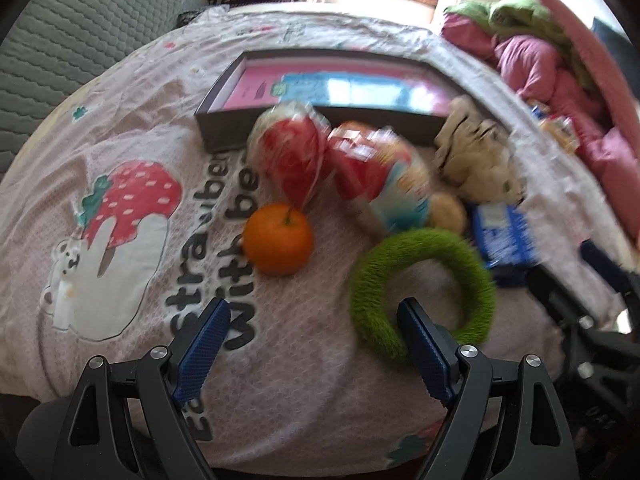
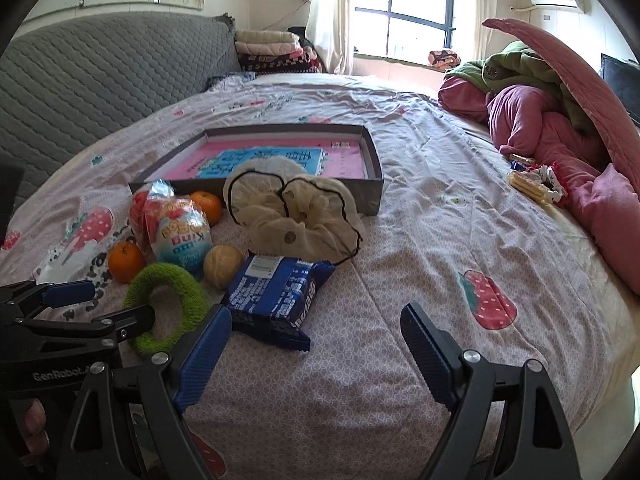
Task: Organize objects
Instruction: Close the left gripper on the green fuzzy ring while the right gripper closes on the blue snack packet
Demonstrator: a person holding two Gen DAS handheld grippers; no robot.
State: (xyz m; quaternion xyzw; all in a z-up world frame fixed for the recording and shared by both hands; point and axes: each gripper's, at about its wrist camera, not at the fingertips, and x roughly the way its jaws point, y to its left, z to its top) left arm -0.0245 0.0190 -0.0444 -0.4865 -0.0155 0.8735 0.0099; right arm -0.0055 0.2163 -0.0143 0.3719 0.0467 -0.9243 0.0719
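Observation:
A pile of objects lies on the bed before a shallow grey box (image 1: 224,124) (image 2: 372,196) with a pink and blue bottom. In it are an orange (image 1: 278,240) (image 2: 126,262), a second orange (image 2: 206,206), a red wrapped snack (image 1: 292,156), a red and blue snack bag (image 1: 384,188) (image 2: 182,236), a tan ball (image 2: 222,266), a fuzzy green ring (image 1: 424,284) (image 2: 166,308), a blue packet (image 1: 502,236) (image 2: 280,300) and a cream scrunchie (image 1: 476,156) (image 2: 292,216). My left gripper (image 1: 314,332) (image 2: 110,300) is open, its right finger inside the green ring. My right gripper (image 2: 316,340) is open and empty, just right of the blue packet.
The bed has a pink sheet (image 2: 440,248) with strawberry prints. A grey quilted headboard (image 2: 100,76) is at the left. Pink and green bedding (image 2: 540,120) is heaped at the right, with small packets (image 2: 532,180) beside it. A window (image 2: 400,8) is behind.

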